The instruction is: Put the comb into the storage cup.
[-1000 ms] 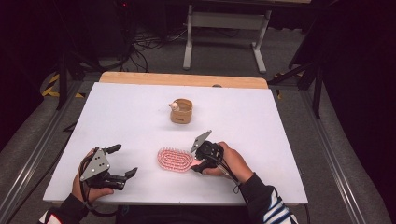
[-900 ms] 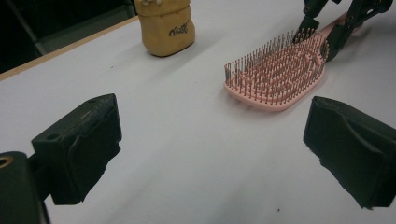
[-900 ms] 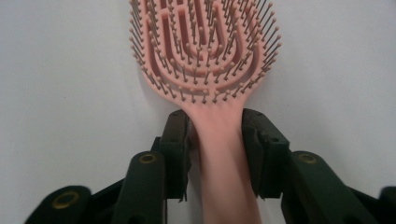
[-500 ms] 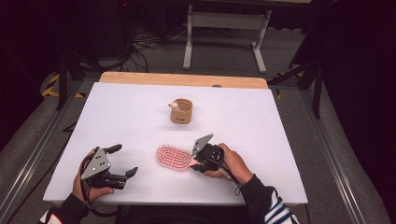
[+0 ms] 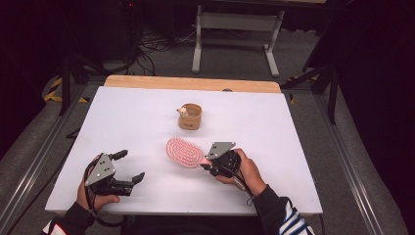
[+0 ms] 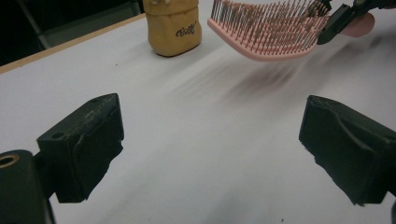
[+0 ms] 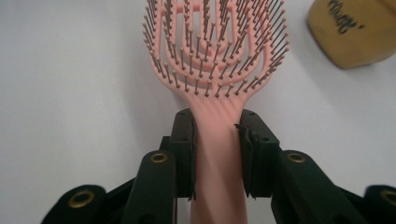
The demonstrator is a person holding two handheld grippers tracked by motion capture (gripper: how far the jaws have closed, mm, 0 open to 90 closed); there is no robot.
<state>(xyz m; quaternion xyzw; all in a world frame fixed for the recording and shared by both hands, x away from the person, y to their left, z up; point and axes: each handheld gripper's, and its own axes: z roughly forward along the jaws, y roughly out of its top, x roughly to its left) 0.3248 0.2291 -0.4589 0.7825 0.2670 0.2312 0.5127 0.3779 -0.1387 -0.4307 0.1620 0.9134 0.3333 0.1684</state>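
Right tool [image 7: 216, 154] just closed, clamped on pink hairbrush [image 7: 217, 60] handle; grasp step done. Left tool [image 6: 210, 149] open, idle. Next: probably lift brush toward tan cup [image 5: 190, 116] ahead.

Bare table [image 5: 293, 147] lies all round; the tan cup [image 5: 190, 117] alone stands beyond the hairbrush [image 5: 183, 152].

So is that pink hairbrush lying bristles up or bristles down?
Bristles up. On the pink hairbrush the bristle tips point toward the camera, and the right gripper is clamped on its handle with the head raised off the table.
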